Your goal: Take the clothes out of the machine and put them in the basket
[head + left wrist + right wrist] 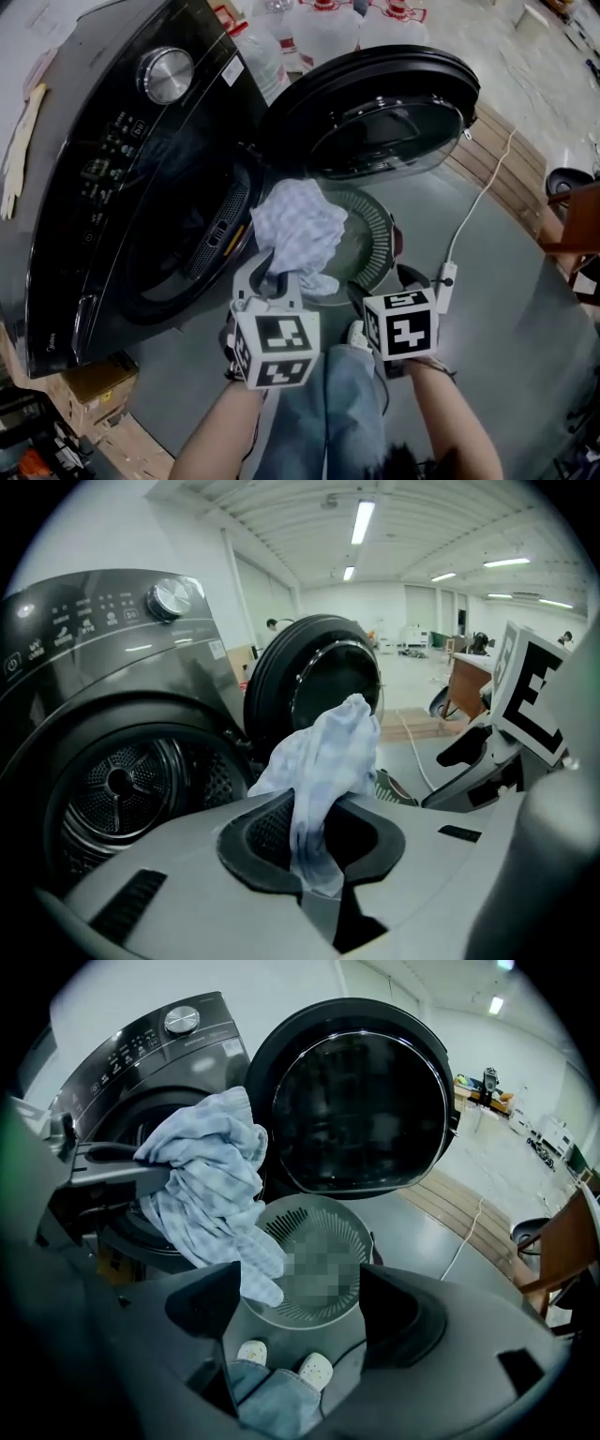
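Left gripper (314,850): jaws pressed together on a pale checked cloth (328,752). A fold is pinched between the pads and the bulk is bunched beyond the tips.
Right gripper (300,1302): jaws spread, with nothing between the pads. The basket (291,1227) and the person's white shoes (253,1354) show through the gap.
Cloth position: outside the drum (122,789), held in the air in front of the machine's opening. In the head view it sits at 12 o'clock from the left gripper and overlaps the basket's 9 o'clock rim. Whether it touches that rim cannot be told.
Basket position: round, grey, slatted wall, standing on the floor at 3 o'clock from the drum opening.
Machine (112,178): dark front-loader with a silver knob on its panel.
Door (375,112): swung fully open, at 12 o'clock from the basket.
Cable (478,202): white, lying on the floor at 3 o'clock from the basket.
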The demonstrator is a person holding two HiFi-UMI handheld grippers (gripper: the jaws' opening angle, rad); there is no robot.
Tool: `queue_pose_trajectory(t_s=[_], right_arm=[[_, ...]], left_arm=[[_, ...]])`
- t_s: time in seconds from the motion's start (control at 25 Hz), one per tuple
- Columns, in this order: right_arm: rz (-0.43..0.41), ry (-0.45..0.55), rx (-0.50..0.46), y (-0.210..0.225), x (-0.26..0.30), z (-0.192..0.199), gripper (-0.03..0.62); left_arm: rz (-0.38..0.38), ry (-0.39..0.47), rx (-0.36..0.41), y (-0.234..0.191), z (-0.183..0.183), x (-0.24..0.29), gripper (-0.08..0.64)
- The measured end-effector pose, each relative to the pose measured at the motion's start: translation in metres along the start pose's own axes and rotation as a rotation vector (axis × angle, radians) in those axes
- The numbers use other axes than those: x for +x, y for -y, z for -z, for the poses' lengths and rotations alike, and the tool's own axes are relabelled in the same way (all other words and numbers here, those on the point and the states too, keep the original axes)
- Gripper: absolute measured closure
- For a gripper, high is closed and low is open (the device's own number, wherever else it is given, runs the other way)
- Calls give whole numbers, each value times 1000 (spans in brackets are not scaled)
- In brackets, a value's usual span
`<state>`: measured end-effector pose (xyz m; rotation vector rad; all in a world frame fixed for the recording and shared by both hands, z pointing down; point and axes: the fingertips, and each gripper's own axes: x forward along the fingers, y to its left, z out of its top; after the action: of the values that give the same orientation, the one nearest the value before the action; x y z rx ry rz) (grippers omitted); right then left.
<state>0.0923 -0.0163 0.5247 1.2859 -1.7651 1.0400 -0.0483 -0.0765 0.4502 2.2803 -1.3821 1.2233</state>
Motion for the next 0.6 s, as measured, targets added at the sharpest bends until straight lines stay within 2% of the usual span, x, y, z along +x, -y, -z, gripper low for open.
queue_pose_trajectory(t_s=[0.32, 0.6], right_arm=[[-26, 7, 47, 8, 28, 24, 204], [-6, -23, 81, 20, 73, 48, 227]], left_arm=[[73, -82, 25, 29, 37, 53, 503], [146, -162, 39, 55, 85, 112, 503]])
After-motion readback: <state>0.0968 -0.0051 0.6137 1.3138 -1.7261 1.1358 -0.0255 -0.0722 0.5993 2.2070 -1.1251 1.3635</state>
